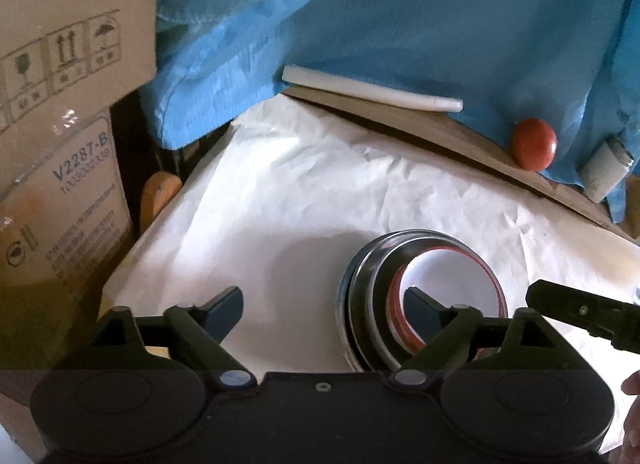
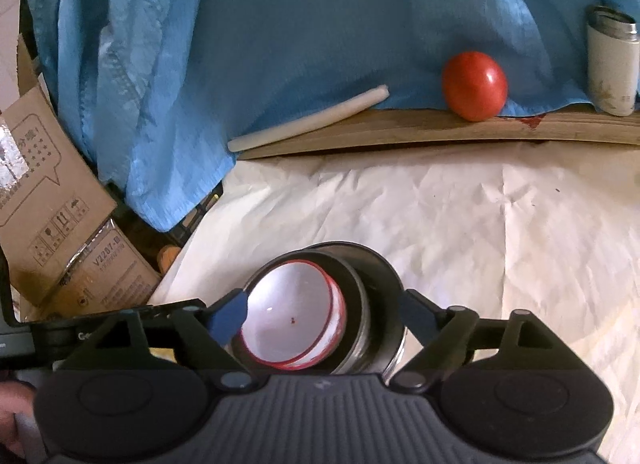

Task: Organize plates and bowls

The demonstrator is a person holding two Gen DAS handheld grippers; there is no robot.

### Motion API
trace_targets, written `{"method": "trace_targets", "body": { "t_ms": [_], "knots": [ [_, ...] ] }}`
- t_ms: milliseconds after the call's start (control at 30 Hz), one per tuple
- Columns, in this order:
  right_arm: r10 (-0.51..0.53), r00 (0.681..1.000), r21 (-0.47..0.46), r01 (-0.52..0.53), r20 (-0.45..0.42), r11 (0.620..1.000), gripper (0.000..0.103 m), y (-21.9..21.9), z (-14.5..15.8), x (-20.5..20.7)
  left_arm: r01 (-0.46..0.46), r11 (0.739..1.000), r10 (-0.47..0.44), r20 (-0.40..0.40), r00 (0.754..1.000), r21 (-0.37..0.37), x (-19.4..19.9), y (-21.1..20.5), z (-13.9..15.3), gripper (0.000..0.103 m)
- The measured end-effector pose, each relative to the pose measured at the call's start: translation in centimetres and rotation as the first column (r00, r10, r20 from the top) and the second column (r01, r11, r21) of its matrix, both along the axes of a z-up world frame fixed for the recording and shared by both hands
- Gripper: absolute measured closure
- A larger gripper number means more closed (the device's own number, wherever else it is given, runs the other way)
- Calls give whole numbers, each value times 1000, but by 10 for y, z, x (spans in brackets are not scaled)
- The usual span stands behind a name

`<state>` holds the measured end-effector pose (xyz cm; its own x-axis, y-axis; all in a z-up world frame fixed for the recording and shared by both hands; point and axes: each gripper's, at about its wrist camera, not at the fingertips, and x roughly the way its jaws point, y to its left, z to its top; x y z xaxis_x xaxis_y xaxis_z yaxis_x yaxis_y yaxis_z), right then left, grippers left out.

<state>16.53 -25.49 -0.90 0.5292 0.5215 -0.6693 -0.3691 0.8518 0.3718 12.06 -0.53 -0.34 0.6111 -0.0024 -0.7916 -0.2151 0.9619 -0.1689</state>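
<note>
A: How far along was it?

B: Mostly done, by the look. The nested stack of metal bowls w/ a red-rimmed white bowl innermost sat on the white paper, near edge. No loose plates in view.

A: Grippers?

B: Right gripper was spread wide, straddling the stack, fingers not clamping it. Left gripper also released, holding nothing; its right finger overlapped the stack in view.

A: Clutter?

B: Far side: tomato, white stick, white tumbler vs. blue cloth. Cardboard boxes left. All well apart, nothing blocking.
</note>
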Motion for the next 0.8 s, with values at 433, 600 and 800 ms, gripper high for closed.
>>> {"method": "trace_targets", "body": {
  "t_ms": [433, 600, 800],
  "knots": [
    [-105, 993, 15, 104, 52, 994, 7, 19, 7, -59, 93, 996, -94, 61, 994, 11, -37, 22, 9, 8],
    [-156, 984, 8, 156, 83, 988, 4, 19, 8, -86, 130, 991, -131, 93, 987, 19, -54, 27, 11, 6],
    [-181, 973, -13, 185, 146, 983, 1, 23, 10, -112, 170, 985, -173, 139, 975, 34, -74, 27, 15, 3]
  ]
}}
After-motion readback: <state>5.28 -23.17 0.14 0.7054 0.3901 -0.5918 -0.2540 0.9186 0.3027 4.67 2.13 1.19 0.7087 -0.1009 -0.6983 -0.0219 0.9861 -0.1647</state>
